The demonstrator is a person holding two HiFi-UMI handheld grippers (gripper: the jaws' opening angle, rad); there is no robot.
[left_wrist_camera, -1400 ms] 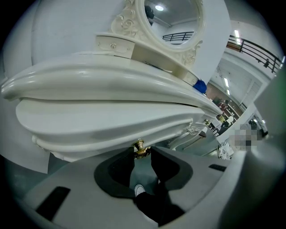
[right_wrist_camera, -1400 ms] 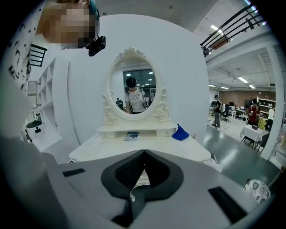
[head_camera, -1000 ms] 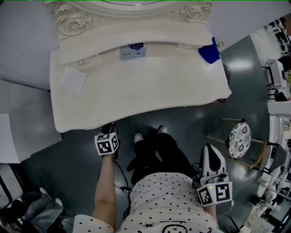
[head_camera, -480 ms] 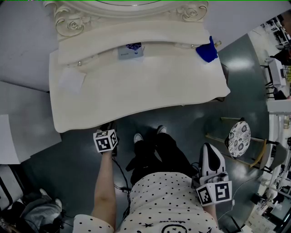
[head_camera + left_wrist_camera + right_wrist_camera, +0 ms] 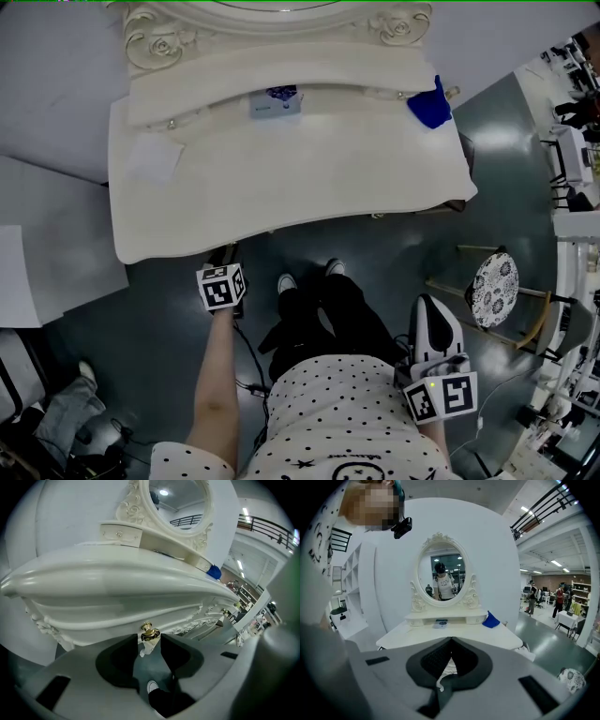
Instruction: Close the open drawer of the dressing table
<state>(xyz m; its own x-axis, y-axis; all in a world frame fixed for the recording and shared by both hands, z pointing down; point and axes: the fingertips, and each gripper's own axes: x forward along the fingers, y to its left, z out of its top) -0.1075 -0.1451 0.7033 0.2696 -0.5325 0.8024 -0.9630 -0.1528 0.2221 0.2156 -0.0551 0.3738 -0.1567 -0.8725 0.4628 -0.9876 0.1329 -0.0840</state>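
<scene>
Widens left hand-held gripper just now, loose around gold knob at centre; holds right hand-held gripper closed, empty.

Left gripper: jaws have just been opening and now stand wider apart than a second ago. Gold knob sits between the jaw tips and does not look pinched.

Head view has drifted a little, so the table sits slightly further right in frame. Grey bundle on the floor, lower left, now lies further left.
</scene>
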